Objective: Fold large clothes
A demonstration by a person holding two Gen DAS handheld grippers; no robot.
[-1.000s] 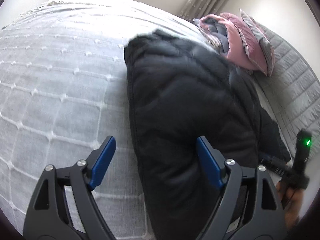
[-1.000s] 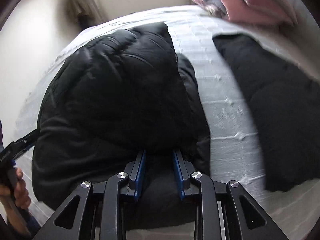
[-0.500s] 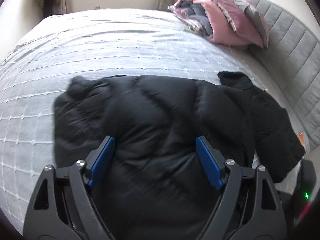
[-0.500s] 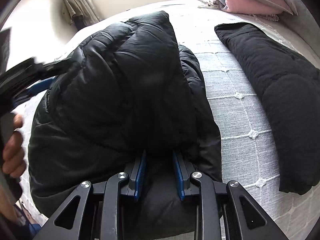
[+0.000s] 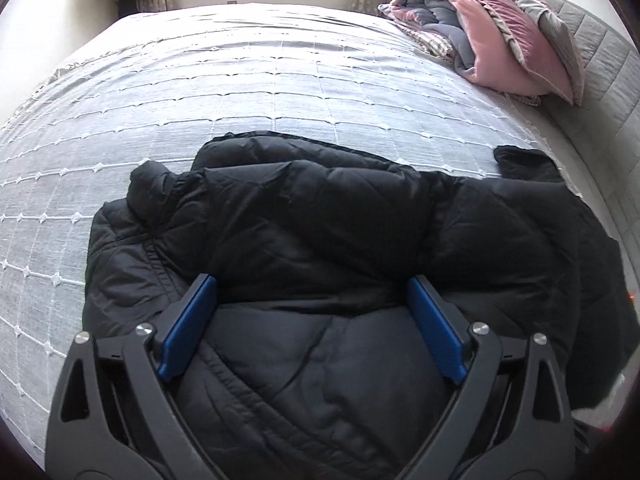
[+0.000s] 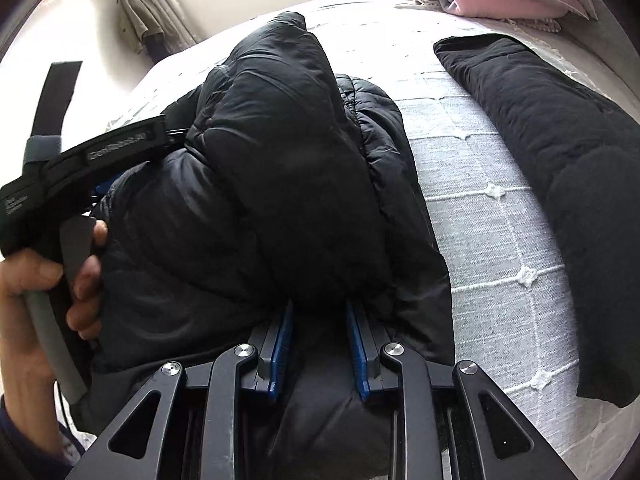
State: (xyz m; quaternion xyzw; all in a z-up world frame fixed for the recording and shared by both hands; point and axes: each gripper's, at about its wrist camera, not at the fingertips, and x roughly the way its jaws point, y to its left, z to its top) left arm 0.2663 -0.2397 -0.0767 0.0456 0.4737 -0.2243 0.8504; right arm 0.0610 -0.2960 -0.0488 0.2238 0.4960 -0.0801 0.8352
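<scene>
while the right tool (image 6: 318, 344) pinches a fold of the black jacket (image 5: 320, 240) on the bed (image 5: 240, 92), the left tool (image 5: 312, 320), jaws just widened, hovers empty above it.

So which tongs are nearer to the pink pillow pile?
Cannot tell. The left tongs hang open above the black jacket; the right tongs grip it. The pink pillow pile is far from both.

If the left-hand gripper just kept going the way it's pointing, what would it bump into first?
Most likely the black puffer jacket. The left gripper, jaws wide and just opened further, points down at its quilted fabric, nothing pinched between them. The gap is hard to judge.
</scene>
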